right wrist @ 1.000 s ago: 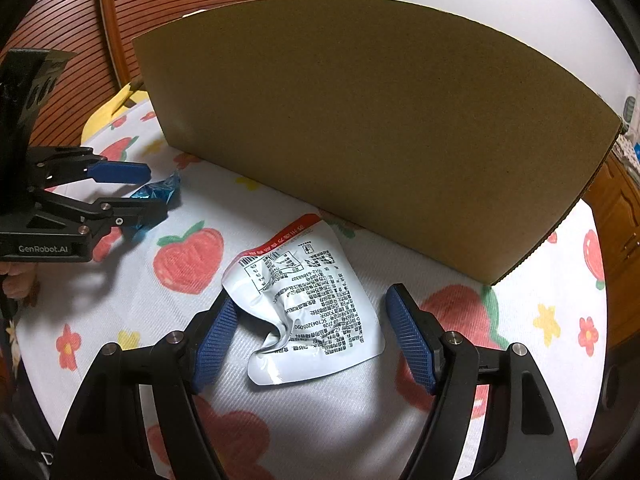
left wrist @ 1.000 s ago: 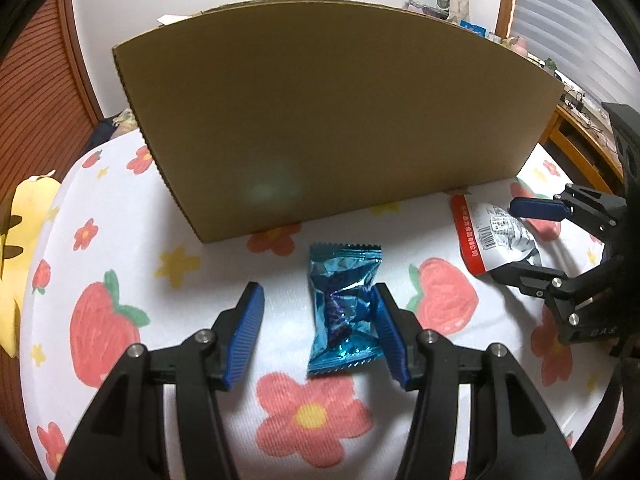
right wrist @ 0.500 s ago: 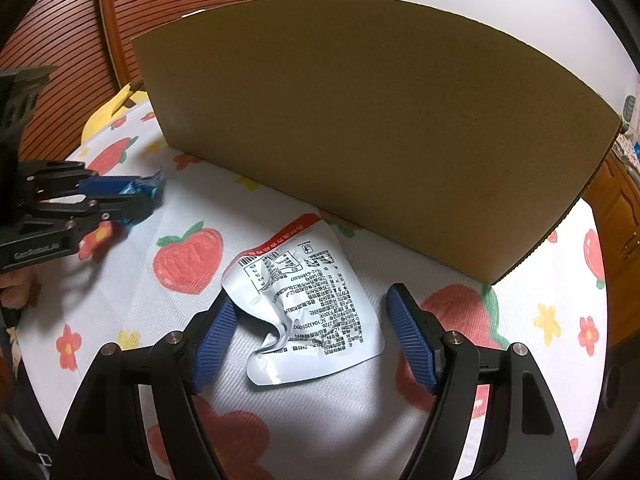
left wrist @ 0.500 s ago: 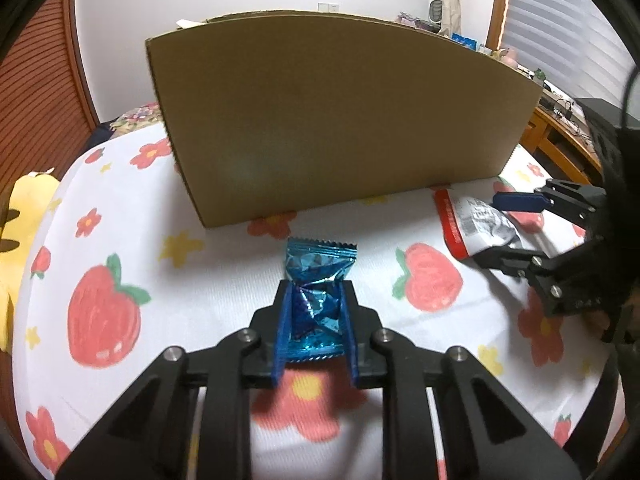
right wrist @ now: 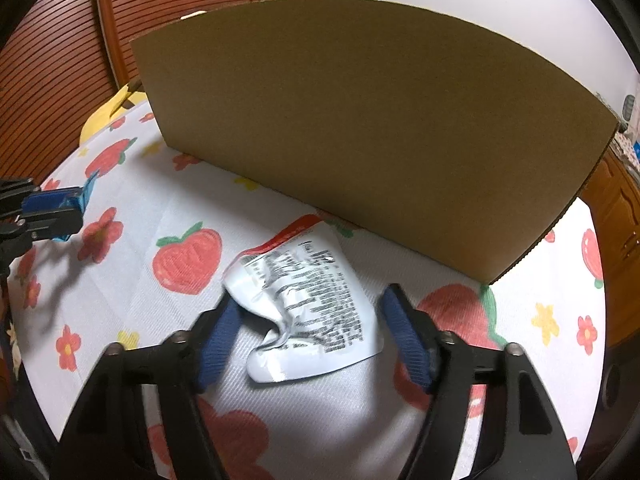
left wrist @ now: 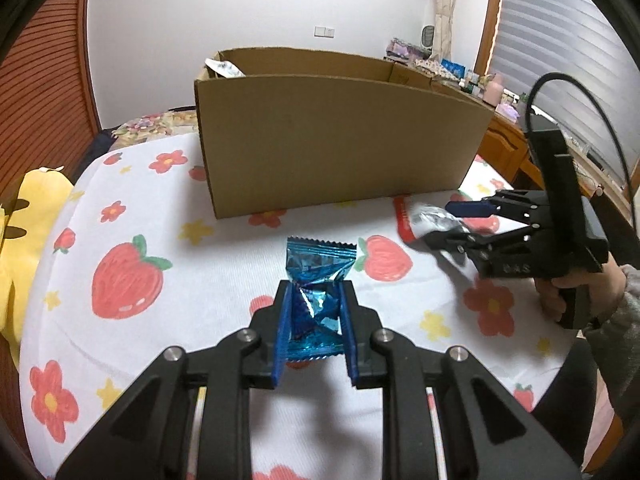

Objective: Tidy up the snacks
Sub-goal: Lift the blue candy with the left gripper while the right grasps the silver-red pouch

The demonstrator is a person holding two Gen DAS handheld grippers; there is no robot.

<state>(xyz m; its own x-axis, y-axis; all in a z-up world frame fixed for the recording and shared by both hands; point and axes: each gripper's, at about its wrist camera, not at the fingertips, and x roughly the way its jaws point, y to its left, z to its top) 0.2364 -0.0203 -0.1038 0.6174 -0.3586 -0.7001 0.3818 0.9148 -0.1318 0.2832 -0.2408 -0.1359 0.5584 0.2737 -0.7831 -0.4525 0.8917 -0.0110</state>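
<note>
Blue foil candy packet [left wrist: 318, 304] is pinched between the closed pads of the left gripper [left wrist: 315, 330], lifted above the worktop [left wrist: 224, 264]. One white snack pouch [right wrist: 308, 304] lies between the open right gripper's [right wrist: 312, 334] fingers. One cardboard box [left wrist: 340, 140] is seen behind.

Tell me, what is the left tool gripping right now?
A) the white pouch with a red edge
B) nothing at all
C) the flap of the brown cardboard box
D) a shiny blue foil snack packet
D: the left tool has its blue pads pressed against both sides of the shiny blue foil snack packet, while the white pouch lies between the right tool's open fingers.
</note>
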